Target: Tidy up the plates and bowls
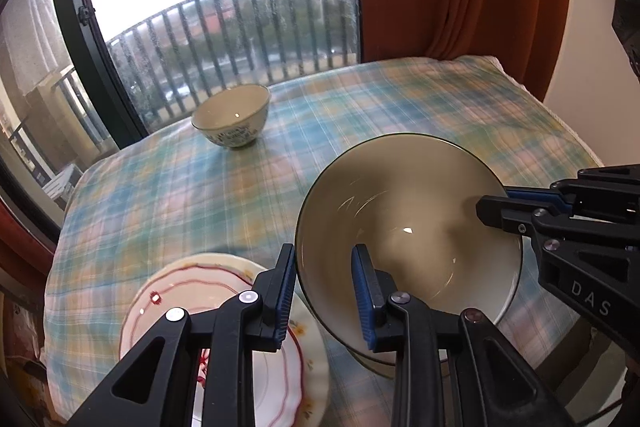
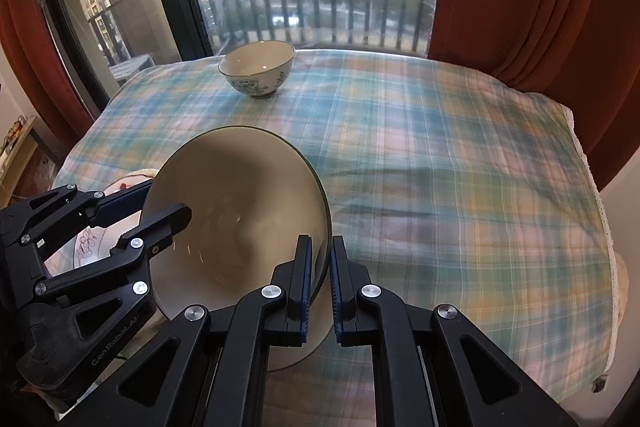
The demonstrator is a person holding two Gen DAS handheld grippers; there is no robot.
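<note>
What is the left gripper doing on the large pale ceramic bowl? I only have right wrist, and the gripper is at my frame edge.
Observer: The left gripper straddles the rim of the large pale dark-rimmed ceramic bowl, one finger outside and one inside. The gap is far wider than the wall, so it is open, not clamped.
Operator: What's under it? I see a sliver of plate.
Observer: A round white plate with red wavy lines lies beside the bowl on the plaid tablecloth. The outside finger hangs over it.
Operator: One plate?
Observer: It looks like two. A flower-patterned plate rim shows beneath it.
</note>
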